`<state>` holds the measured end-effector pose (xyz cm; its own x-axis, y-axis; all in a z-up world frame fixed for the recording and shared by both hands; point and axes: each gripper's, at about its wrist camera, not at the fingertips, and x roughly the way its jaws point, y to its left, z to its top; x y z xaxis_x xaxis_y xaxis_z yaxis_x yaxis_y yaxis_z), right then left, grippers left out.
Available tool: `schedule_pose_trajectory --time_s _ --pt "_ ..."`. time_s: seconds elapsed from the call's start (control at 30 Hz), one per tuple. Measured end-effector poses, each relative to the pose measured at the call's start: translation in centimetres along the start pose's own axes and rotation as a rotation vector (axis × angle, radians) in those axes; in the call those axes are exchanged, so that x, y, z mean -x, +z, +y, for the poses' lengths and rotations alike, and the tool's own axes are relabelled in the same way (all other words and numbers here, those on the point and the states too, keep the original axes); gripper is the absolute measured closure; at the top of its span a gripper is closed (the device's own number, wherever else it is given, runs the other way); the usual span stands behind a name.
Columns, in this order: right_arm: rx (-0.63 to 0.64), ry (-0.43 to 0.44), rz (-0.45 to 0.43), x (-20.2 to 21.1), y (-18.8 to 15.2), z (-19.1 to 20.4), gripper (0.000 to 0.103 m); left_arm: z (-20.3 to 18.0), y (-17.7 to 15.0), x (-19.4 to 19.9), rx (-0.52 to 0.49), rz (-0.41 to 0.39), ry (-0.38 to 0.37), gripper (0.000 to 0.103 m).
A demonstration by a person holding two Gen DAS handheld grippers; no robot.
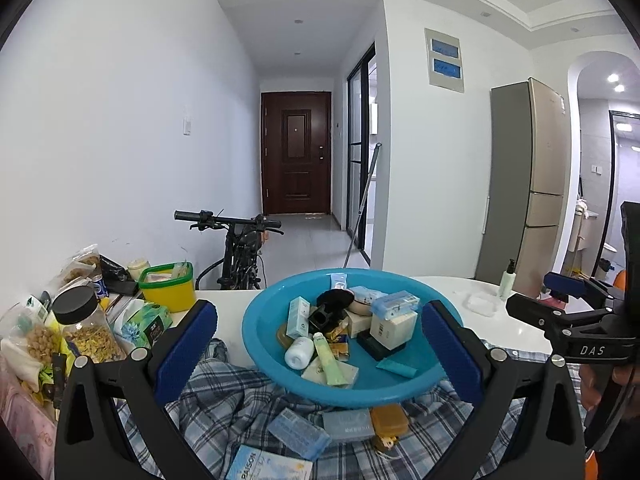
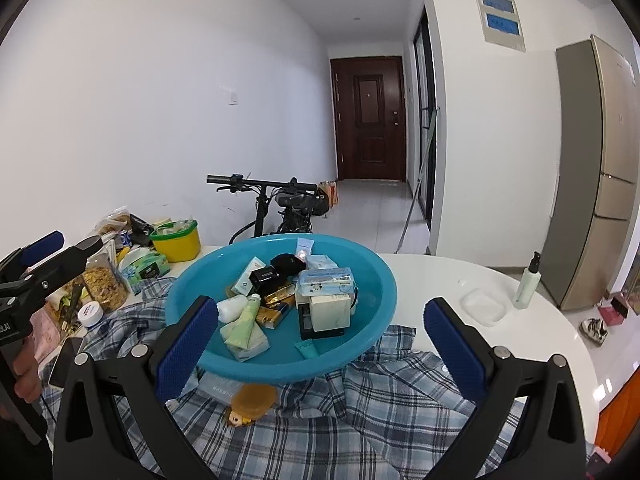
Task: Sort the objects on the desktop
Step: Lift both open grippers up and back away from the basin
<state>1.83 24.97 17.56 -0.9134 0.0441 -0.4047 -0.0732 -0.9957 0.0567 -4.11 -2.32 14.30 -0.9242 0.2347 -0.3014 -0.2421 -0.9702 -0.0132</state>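
Note:
A blue plastic basin (image 1: 264, 320) (image 2: 376, 300) sits on a plaid shirt (image 1: 224, 404) (image 2: 360, 412) on the white table, filled with several small boxes, tubes and bottles. In front of the basin lie a pale blue box (image 1: 298, 433), a grey box (image 1: 348, 424) and an amber case (image 1: 389, 420) (image 2: 252, 396). My left gripper (image 1: 320, 344) stands open above the shirt, its blue pads framing the basin, nothing between them. My right gripper (image 2: 320, 340) is open too, facing the basin's near rim. Each gripper shows at the edge of the other's view.
At the table's left are a yellow tub with green rim (image 1: 168, 286) (image 2: 176, 240), a jar of dried food (image 1: 90, 326), tissue packs and snack bags. A white dish (image 2: 482, 306) and a pump bottle (image 2: 528, 282) stand at the right. A bicycle (image 1: 240, 248) is behind the table.

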Motion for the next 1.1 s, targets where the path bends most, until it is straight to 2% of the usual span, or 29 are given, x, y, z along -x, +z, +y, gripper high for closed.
schedule_pose_trajectory --time_s 0.37,0.57,0.7,0.97,1.1 --pt "-0.001 0.011 -0.027 3.3 -0.7 0.8 0.0 -0.2 -1.8 3.7 0.046 -0.018 -0.032 0.0" --pt "0.019 0.002 -0.059 4.2 -1.0 1.3 0.0 -0.7 -2.3 4.6 0.021 -0.035 -0.017 0.0" --pt "0.035 -0.002 -0.072 4.3 -1.5 1.5 0.0 -0.9 -2.9 4.7 0.013 -0.036 -0.014 0.0" --pt "0.006 0.035 -0.109 4.9 -2.6 1.0 0.0 -1.0 -4.7 3.4 0.021 0.014 -0.032 0.0" --pt "0.02 0.035 -0.127 4.9 -3.3 1.1 0.0 -1.2 -5.9 3.1 0.015 0.006 -0.046 0.0"
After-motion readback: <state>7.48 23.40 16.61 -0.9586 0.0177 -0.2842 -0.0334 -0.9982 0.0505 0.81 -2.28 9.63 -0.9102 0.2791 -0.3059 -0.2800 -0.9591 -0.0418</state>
